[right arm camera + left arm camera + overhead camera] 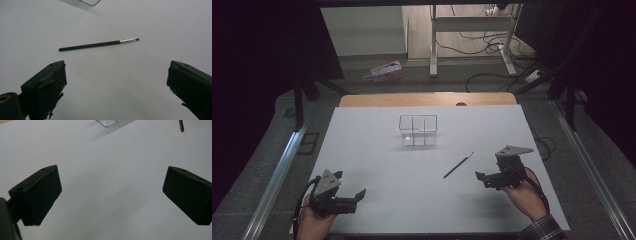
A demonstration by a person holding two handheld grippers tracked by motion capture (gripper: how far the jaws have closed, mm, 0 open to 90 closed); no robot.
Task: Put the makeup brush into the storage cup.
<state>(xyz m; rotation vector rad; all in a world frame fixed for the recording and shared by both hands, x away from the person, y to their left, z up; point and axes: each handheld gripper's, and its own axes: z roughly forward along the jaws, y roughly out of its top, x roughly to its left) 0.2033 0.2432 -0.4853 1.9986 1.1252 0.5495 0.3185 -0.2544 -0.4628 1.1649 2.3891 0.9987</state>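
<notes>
Brush, thin and black with a silver ferrule, lies flat on the white table sheet, well apart from both grippers and nearer the right gripper. In the right gripper view the brush lies crosswise ahead of the 2 jaws, which stand wide apart with nothing between them. The left gripper rests low at the near left of the sheet, its jaws likewise spread wide over bare white surface. A clear plastic organizer with 3 or so compartments stands toward the far middle of the sheet, beyond the brush. A wooden table edge shows past the sheet; behind it the grey floor carries cables, a metal desk frame and a small pink packet. Both sides of the room sink into darkness. In the left gripper view the organizer and the brush tip are cut off at the top edge.
</notes>
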